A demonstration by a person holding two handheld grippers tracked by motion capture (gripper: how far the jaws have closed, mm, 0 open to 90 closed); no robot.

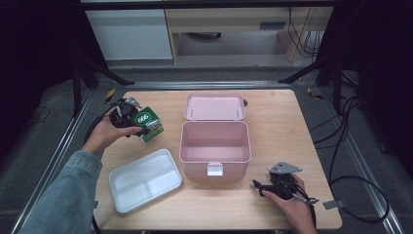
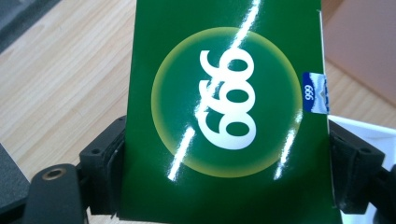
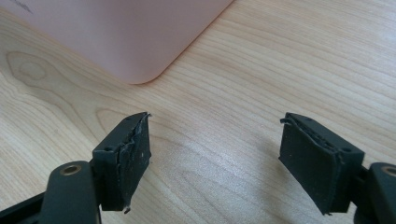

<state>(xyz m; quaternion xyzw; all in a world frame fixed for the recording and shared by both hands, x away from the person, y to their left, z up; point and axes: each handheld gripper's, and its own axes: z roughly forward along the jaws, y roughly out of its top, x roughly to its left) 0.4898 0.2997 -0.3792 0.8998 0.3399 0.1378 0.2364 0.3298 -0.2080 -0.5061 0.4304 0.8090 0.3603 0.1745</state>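
- Left gripper (image 2: 224, 154): fingers (image 2: 105, 154) clamped on the two side edges of one green box (image 2: 224, 116); pads pressed flat to the card at either side, no gap visible.
- Green box stands between the fingers in the left gripper view, face to camera, white "999" in a yellow-ringed disc, small blue seal at its 3 o'clock edge.
- High view: left gripper (image 1: 132, 122) carries the green box (image 1: 148, 125) lifted off the table (image 1: 272, 117), at about 9 o'clock from the pink case (image 1: 215, 146) and near it, not touching.
- Right gripper (image 3: 215, 158): fingers (image 3: 126, 158) spread wide, nothing between them, bare wood beneath.
- High view: right gripper (image 1: 272, 187) low over the table at roughly 5 o'clock from the pink case, just beside its front corner; rounded corner of the case (image 3: 126, 37) at 11 o'clock in the right gripper view, apart from the pads.
- Pink case open, lid laid back toward 12 o'clock; interior looks bare.
- White tray (image 1: 145, 180), two compartments, at 7 o'clock from the case, near it.
- Count: green box 1; pink case 1; white tray 1; grippers 2.
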